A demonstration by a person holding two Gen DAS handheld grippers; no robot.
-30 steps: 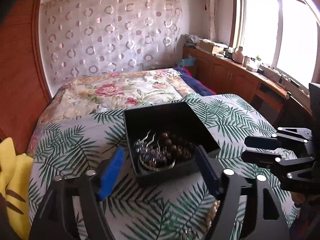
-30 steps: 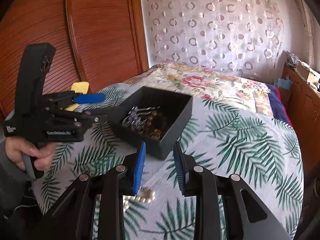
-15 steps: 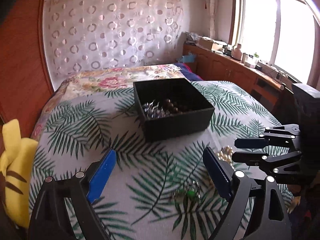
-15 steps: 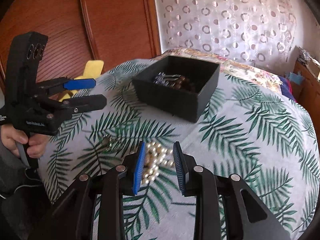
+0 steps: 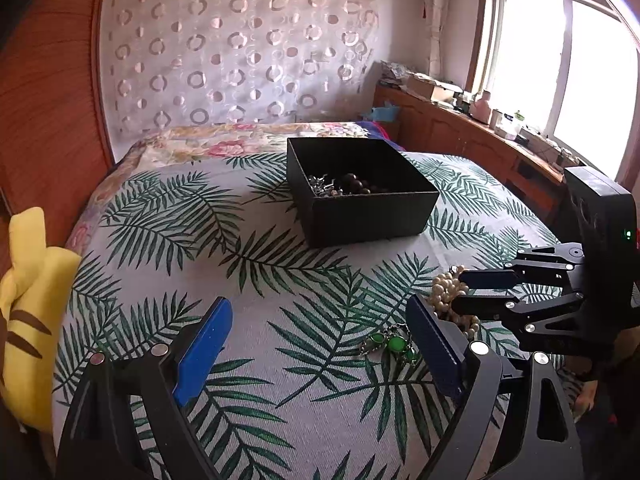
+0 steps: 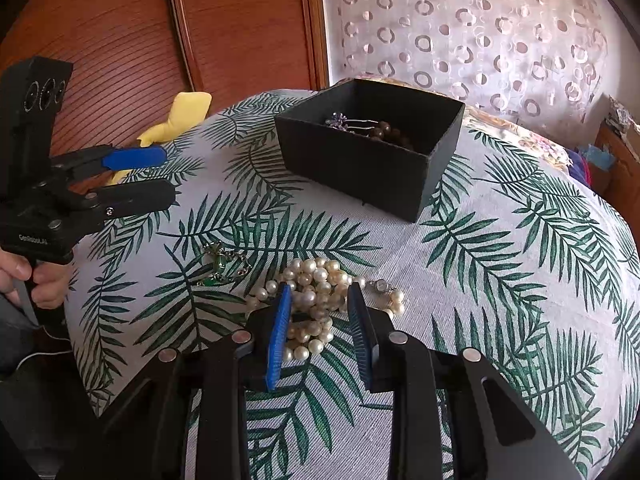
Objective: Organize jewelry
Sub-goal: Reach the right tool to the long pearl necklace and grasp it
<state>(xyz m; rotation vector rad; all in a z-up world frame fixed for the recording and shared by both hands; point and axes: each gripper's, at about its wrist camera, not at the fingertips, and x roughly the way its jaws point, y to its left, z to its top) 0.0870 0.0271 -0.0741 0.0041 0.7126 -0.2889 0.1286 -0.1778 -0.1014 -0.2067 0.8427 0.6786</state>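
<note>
left gripper (image 5: pixel 320 344): wide apart, just opened, holds nothing | right gripper (image 6: pixel 320 332): apart, around pearl necklace (image 6: pixel 320 284) | black box (image 6: pixel 372 152): behind pearls

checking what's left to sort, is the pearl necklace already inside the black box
No, the pearl necklace lies on the leaf-print cloth in front of the black box.
</note>
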